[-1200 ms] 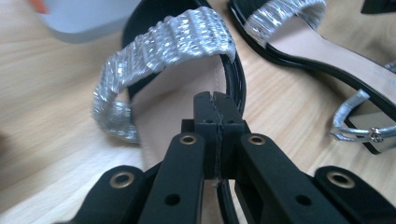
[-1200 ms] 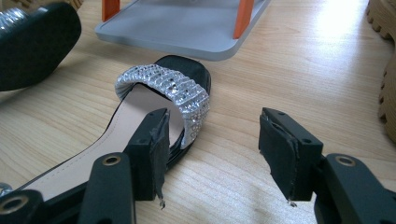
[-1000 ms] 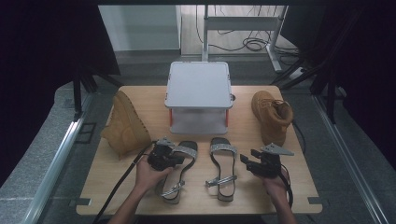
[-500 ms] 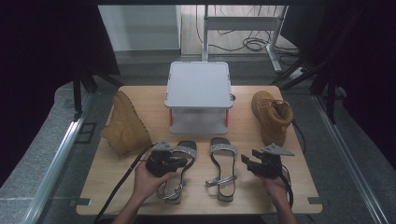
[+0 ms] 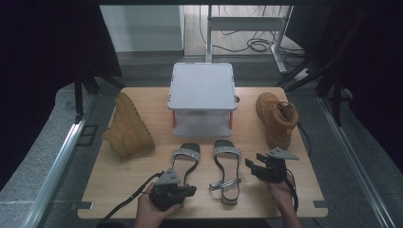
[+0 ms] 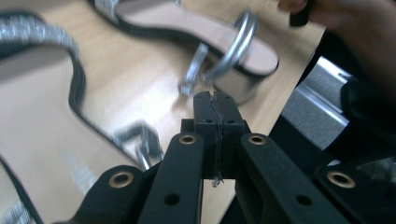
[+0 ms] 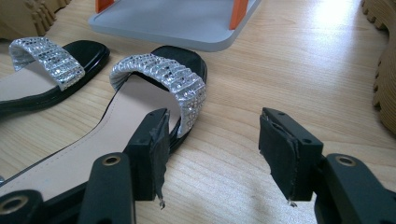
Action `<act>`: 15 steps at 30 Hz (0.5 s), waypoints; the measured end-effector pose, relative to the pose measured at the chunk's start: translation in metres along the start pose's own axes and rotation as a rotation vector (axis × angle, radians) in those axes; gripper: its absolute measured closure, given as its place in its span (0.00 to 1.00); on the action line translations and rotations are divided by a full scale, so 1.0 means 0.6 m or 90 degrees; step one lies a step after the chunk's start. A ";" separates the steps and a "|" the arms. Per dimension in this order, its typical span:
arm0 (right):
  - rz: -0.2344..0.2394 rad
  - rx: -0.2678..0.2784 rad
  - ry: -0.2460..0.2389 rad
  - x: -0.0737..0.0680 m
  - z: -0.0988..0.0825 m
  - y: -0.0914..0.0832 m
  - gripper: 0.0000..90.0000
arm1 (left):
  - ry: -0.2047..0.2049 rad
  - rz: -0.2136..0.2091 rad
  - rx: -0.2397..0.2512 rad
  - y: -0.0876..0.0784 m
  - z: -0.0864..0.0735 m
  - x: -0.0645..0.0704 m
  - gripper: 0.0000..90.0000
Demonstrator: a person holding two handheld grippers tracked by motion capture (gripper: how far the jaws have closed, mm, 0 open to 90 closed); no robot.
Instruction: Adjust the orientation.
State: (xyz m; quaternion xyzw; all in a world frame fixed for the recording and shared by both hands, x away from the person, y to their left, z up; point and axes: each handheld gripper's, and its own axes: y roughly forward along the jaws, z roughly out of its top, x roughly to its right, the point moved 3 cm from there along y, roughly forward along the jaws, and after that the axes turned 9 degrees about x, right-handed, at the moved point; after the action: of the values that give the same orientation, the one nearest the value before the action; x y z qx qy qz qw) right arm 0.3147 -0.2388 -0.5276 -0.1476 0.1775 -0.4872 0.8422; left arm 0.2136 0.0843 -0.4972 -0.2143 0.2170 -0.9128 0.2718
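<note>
Left gripper (image 6: pixel 215 100): jaws together, empty, beside the left sandal (image 5: pixel 185 159). Right gripper (image 7: pixel 212 140): jaws apart beside the right sandal (image 7: pixel 140 98). Best to centre them on its strap.

Two sandals (image 5: pixel 204 168) (silver-strapped) lie between left gripper (image 5: pixel 190 191) and right gripper (image 5: pixel 251 167).
</note>
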 end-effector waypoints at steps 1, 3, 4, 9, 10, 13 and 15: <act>-0.001 -0.002 -0.002 0.000 -0.001 -0.001 0.48 | -0.001 0.018 0.001 -0.003 -0.015 0.002 0.99; 0.000 -0.001 -0.001 -0.001 -0.001 0.000 0.48 | -0.004 0.016 -0.001 -0.004 -0.026 0.004 1.00; 0.000 -0.001 -0.001 -0.001 -0.001 0.000 0.48 | -0.003 0.018 -0.004 -0.003 -0.032 0.007 1.00; 0.001 -0.003 -0.003 -0.003 -0.002 0.001 0.48 | 0.004 0.031 -0.021 0.000 -0.049 0.011 1.00; 0.001 -0.003 -0.003 -0.003 -0.002 0.001 0.48 | 0.006 0.037 -0.022 0.001 -0.051 0.010 1.00; 0.000 -0.003 -0.003 -0.002 -0.002 0.001 0.48 | 0.008 0.052 -0.028 0.002 -0.056 0.002 1.00; 0.000 -0.004 -0.002 -0.002 -0.002 0.000 0.48 | 0.002 0.050 -0.028 0.000 -0.057 -0.002 1.00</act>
State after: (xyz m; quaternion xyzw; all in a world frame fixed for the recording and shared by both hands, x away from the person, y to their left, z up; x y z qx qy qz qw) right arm 0.3137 -0.2378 -0.5285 -0.1508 0.1775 -0.4864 0.8421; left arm 0.1975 0.0944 -0.5254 -0.2101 0.2456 -0.8969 0.3020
